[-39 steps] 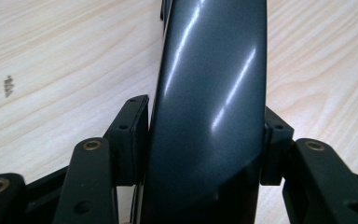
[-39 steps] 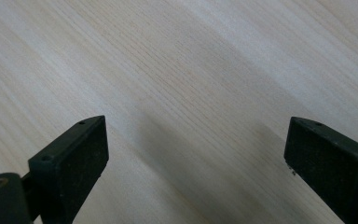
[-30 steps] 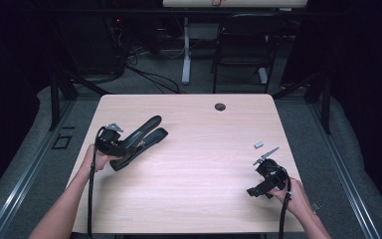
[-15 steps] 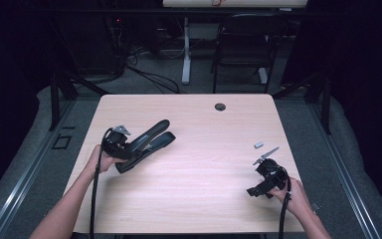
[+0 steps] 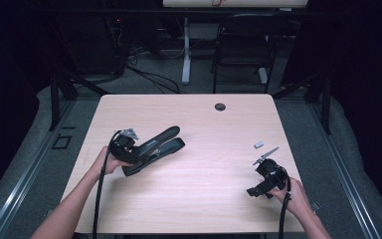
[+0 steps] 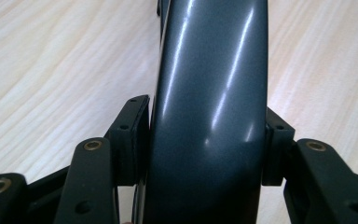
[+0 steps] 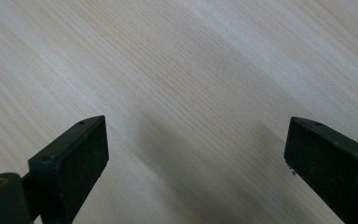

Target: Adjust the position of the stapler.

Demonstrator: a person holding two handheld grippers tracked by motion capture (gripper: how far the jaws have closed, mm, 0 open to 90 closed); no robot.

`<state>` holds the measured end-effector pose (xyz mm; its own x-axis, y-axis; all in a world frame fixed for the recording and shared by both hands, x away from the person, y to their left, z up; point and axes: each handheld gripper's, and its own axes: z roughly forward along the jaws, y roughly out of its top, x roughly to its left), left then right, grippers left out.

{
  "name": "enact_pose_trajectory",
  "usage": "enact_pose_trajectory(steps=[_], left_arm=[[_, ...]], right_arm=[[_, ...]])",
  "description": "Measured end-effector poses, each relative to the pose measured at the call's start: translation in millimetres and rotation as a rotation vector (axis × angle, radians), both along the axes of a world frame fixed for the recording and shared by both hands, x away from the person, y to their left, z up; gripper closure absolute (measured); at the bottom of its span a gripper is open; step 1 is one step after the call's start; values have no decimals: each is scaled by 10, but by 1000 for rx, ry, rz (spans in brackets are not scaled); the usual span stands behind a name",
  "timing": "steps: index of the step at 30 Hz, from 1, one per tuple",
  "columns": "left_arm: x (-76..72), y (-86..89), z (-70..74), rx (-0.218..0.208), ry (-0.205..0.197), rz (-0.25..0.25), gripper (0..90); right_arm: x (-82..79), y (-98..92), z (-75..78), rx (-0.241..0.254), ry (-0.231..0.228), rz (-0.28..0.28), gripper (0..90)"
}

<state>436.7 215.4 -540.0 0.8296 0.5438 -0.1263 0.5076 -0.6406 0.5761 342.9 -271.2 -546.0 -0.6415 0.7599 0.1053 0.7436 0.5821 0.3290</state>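
Currently we have the left gripper (image 5: 146,152) clamped on a large glossy dark-grey stapler (image 5: 155,149) at the light wooden table's (image 5: 204,199) left-centre. Our right gripper (image 5: 254,191) sits near the right edge, jaws wide apart, gripping nothing.

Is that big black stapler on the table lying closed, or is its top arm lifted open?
Open. In the high view the stapler shows its top arm splayed away from its base, a gap between their far ends. The left gripper clamps its glossy arm.
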Motion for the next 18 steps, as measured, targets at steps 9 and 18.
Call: enact_pose_trajectory(steps=[9,18], left_arm=[[-76,-184,1,2,2,-88,468],[-173,-371,7,7,8,-175,467]], right_arm=[[3,-1,0,-3,5,6,60],[0,-4,-1,6,1,-3,60]])
